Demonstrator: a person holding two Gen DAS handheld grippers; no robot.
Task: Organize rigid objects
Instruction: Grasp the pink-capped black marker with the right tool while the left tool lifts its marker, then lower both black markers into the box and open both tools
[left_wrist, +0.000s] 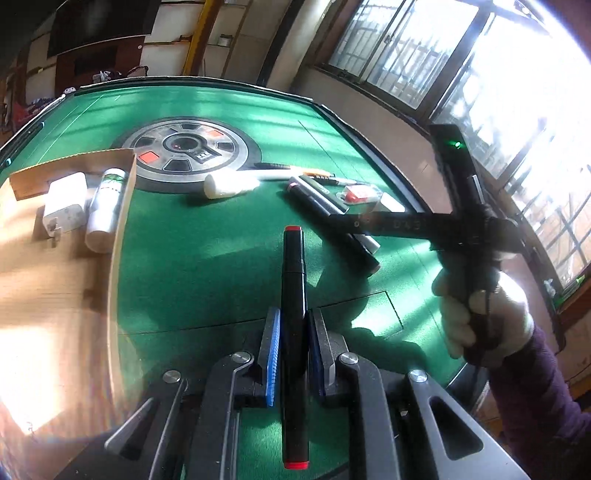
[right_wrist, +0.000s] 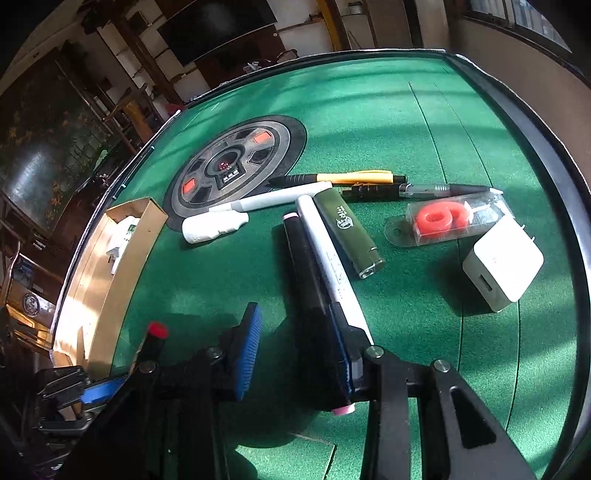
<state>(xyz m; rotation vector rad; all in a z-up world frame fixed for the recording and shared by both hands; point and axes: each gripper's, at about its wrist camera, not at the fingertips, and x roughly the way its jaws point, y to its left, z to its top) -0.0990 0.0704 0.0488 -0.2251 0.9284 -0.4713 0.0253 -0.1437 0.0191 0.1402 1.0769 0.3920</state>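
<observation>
Left claw (left_wrist: 293, 354) clamps black marker (left_wrist: 293, 295); right claw (right_wrist: 295, 354) gapes, holding nothing.

Harsh window (left_wrist: 517, 92) glare, fisheye-warped edges

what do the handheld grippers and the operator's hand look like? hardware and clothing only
Both grippers, left gripper and right gripper, have black angular linkage frames with silver pivot bolts and ribbed blue finger pads. The left view shows a green LED on the right unit's black body. The right hand wears a white knit glove and a dark purple sleeve.
</observation>
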